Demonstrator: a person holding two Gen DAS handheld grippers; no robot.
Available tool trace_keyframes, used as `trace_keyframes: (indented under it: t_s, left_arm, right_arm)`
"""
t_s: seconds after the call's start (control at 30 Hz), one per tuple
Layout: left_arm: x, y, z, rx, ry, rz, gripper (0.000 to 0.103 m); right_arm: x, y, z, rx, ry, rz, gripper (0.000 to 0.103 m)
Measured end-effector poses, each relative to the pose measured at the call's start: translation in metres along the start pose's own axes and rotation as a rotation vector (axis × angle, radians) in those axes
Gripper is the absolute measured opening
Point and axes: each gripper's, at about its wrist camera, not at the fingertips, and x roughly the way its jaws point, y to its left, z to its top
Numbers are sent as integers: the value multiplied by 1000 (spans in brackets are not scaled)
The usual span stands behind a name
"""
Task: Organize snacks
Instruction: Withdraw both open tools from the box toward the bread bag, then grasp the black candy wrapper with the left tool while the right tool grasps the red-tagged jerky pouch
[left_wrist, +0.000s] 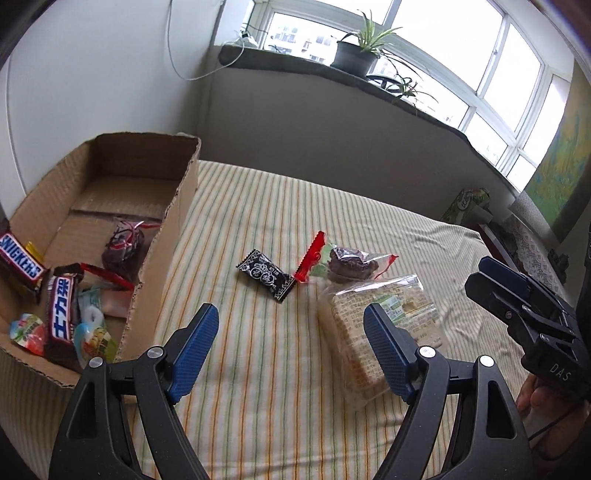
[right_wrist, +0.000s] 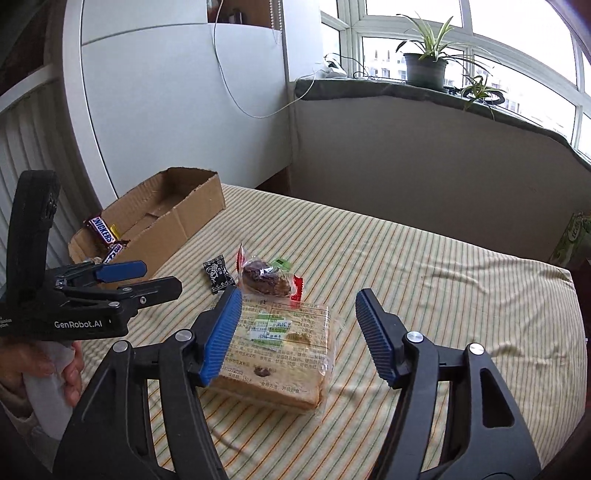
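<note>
Both grippers spread wide over striped bedding, holding nothing.

Right gripper (right_wrist: 297, 336) stood wide open, ribbed blue pads empty; its left pad overlapped the edge of one square, clear-wrapped bread pack (right_wrist: 282, 350), contact unclear. Left gripper (left_wrist: 291, 354) was equally wide, empty, above the ridged striped cloth (left_wrist: 258, 406). Just beyond the bread lay one crinkly clear pastry bag (left_wrist: 351, 263) with red ends, touching the bread pack, and beside it one small black patterned candy (left_wrist: 266, 275). Left of these sat one corrugated cardboard box (left_wrist: 177, 236), rough-cut rim, holding two Snickers bars (left_wrist: 20, 263), jelly cups and another dark wrapped pastry. Two potted plants (right_wrist: 424, 62) stood on the sill.
</note>
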Motion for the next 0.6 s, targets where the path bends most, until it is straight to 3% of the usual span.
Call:
trace_keyframes:
  t_s: [0.17,0.3,0.47,0.6]
  left_arm:
    - [9,-6,5,-7,-25,58,86]
    - [23,-5,14,-46,15,-33,86]
    - [33,3,30,-80,-6,-44,86]
    - [40,4,31,-115,20,-56,86]
  right_arm:
    - [39,1,16,-35,48,19,67]
    - [61,-4,32,-54,62,35,67]
    - [75,-10,45,-94,104,78,67]
    - [83,-11,43,-153,181,174,67]
